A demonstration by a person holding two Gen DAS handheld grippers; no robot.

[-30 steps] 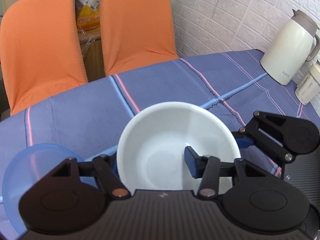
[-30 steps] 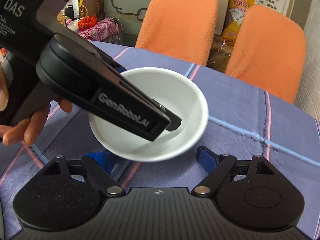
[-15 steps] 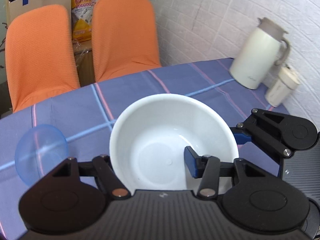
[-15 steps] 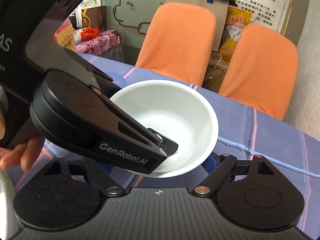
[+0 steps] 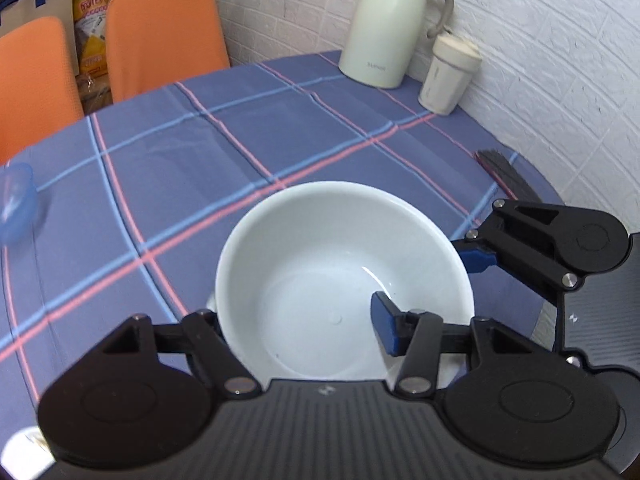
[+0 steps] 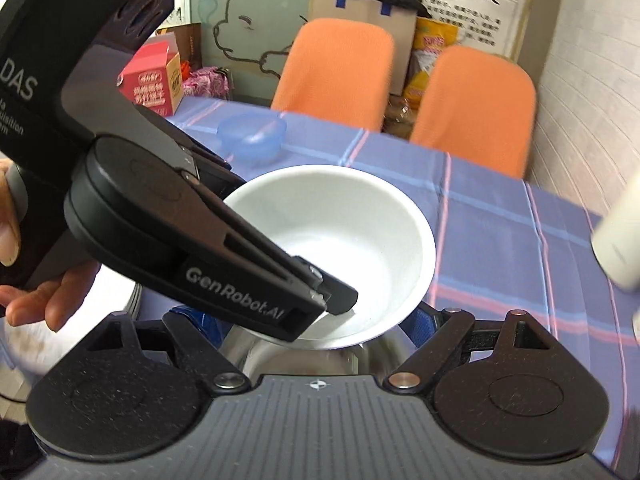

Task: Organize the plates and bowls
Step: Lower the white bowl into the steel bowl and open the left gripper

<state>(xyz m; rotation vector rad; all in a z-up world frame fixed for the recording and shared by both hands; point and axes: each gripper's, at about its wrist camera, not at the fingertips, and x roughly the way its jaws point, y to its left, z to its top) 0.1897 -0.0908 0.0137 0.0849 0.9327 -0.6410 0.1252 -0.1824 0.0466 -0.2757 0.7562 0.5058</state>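
Note:
A white bowl (image 5: 320, 248) hangs above the checked tablecloth with my left gripper (image 5: 300, 324) shut on its near wall. One blue pad (image 5: 384, 328) is inside the bowl and the other finger is hidden behind the wall. In the right wrist view the same white bowl (image 6: 360, 232) sits ahead, and the left gripper's finger (image 6: 336, 300) reaches into it. My right gripper (image 6: 308, 322) is low under the bowl with its jaws opening. The bowl's base is between its pads, which do not press on it. A clear blue bowl (image 6: 252, 136) rests on the table farther back.
A cream kettle (image 5: 388, 28) and a lidded cup (image 5: 448, 76) stand by the brick wall at the back right. A dark flat object (image 5: 504, 172) lies at the table's right edge. Something shiny and steel (image 6: 304, 356) shows under the bowl. Two orange chairs (image 6: 472, 108) stand behind the table.
Both grippers have travelled right across the table with the white bowl. The blue bowl has slid away to the left and the kettle is nearer. The right gripper's fingers have spread wider.

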